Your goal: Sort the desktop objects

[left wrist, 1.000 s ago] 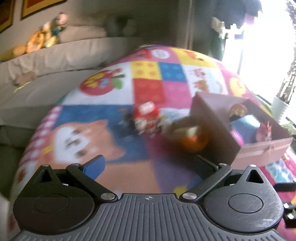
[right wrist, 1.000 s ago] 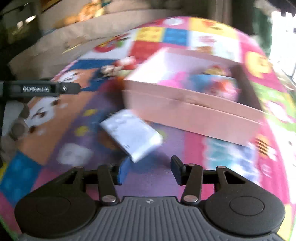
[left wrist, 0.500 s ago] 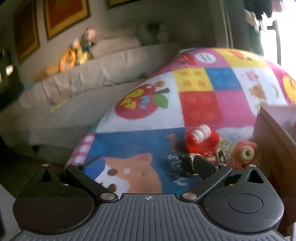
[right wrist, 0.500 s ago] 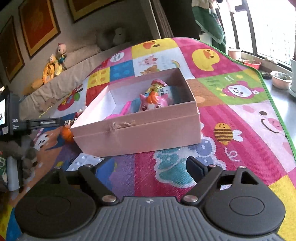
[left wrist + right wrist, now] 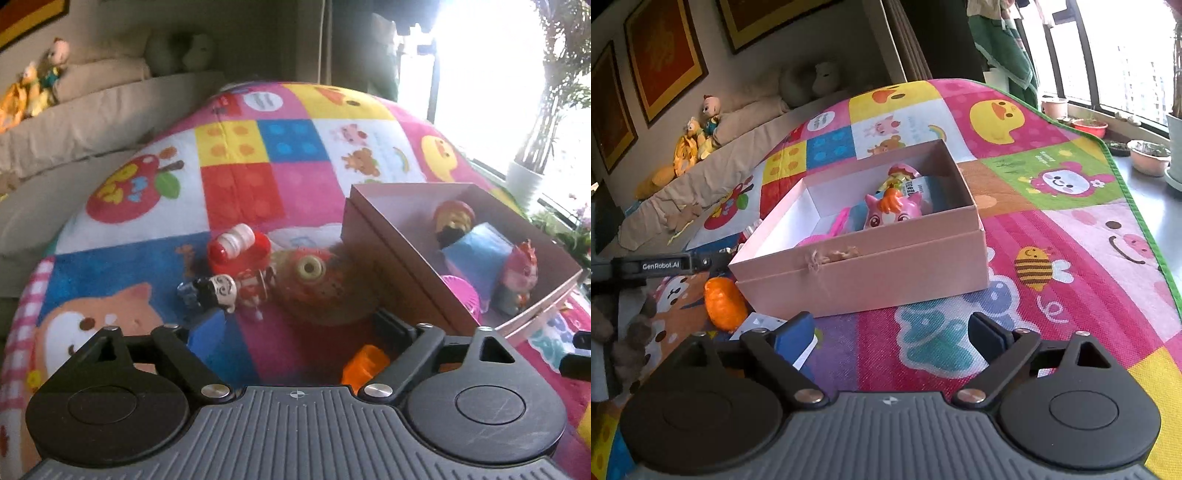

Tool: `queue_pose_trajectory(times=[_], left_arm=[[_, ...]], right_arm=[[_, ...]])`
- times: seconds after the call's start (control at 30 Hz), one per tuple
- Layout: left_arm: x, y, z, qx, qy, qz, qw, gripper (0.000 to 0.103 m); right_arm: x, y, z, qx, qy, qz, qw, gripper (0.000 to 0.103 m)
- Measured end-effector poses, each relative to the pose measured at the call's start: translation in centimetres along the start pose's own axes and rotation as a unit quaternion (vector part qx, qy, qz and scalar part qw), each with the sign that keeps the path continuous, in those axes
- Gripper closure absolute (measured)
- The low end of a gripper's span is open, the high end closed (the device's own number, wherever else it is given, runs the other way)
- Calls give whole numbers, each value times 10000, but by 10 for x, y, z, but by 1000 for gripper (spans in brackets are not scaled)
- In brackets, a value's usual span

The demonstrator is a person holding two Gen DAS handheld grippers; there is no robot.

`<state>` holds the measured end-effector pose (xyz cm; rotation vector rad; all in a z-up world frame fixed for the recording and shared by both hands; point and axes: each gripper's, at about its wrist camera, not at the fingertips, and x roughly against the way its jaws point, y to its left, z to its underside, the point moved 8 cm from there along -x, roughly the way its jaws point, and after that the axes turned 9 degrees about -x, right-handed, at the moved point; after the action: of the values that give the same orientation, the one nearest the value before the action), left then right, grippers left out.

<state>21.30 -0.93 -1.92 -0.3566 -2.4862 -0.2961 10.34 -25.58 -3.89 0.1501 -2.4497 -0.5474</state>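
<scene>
My left gripper (image 5: 299,332) hovers low over the colourful play mat (image 5: 240,192), its jaws closing. A small orange toy (image 5: 364,363) lies between them near the right finger, with no pad touching it. Just ahead lie a black-haired figurine (image 5: 218,291), a red toy with a white bottle (image 5: 238,247) and a round reddish toy (image 5: 314,284). A pink box (image 5: 399,258) holding several toys stands to the right. My right gripper (image 5: 892,332) faces the box's (image 5: 886,273) front wall, its jaws opening and empty. A white packet (image 5: 764,326) lies under its left finger.
In the right wrist view the orange toy (image 5: 724,302) sits by the box's left corner, with the other gripper's black labelled bar (image 5: 653,264) above it. A beige sofa (image 5: 701,177) with plush toys runs behind the mat. Plant pots (image 5: 1148,157) line the window sill at right.
The left view swung back right toward the box, and the orange toy now lies between its narrower jaws. The right jaws widened and the white packet now lies under the left finger.
</scene>
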Motion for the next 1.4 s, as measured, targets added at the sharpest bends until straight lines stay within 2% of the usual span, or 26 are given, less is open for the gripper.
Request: queue_pose_trajectory(times=[0.03, 0.1, 0.27, 0.37, 0.47, 0.6, 0.73, 0.8, 0.9, 1.03, 1.13, 1.27, 1.4], left_arm=[[-1, -1, -3, -128, -28, -61, 9999, 14], [-7, -6, -10, -401, -88, -114, 9991, 26], [-37, -12, -21, -636, -45, 86, 9979, 25], [-56, -8, -22, -535, 66, 131, 9985, 24], [-66, -6, -27, -563, -10, 146, 9983, 24], [-78, -7, -26, -497, 127, 388, 9979, 32], [-77, -10, -22, -682, 158, 343, 9970, 39], [-65, -8, -21, -595, 107, 367, 9975, 42], [-30, -5, -23, -592, -73, 168, 9981, 42], [44, -7, -35, -714, -489, 42, 9962, 42], [97, -12, -37, -733, -648, 47, 9952, 42], [136, -25, -11, -707, -246, 391, 9964, 42], [141, -39, 27, -500, 338, 827, 9947, 42]], right_arm=[[0, 0, 0, 11, 2, 13, 10000, 12], [0, 1, 0, 22, -13, 17, 10000, 12], [0, 0, -1, 1, -36, 54, 10000, 12], [0, 0, -1, 7, -30, 54, 10000, 12], [-1, 1, -1, -11, -18, 47, 10000, 11], [-2, 0, 0, -48, 1, 49, 10000, 10], [-2, -1, 0, -69, -5, 58, 10000, 10], [-2, -2, 0, -85, -11, 66, 9999, 10], [-2, -2, -1, -97, -14, 71, 9999, 10], [-2, -3, -1, -114, -25, 82, 9999, 9], [-2, -3, -1, -113, -32, 80, 9999, 7], [-1, -2, -1, -79, -51, 70, 9999, 6], [-1, 2, 0, 13, -85, 99, 9999, 6]])
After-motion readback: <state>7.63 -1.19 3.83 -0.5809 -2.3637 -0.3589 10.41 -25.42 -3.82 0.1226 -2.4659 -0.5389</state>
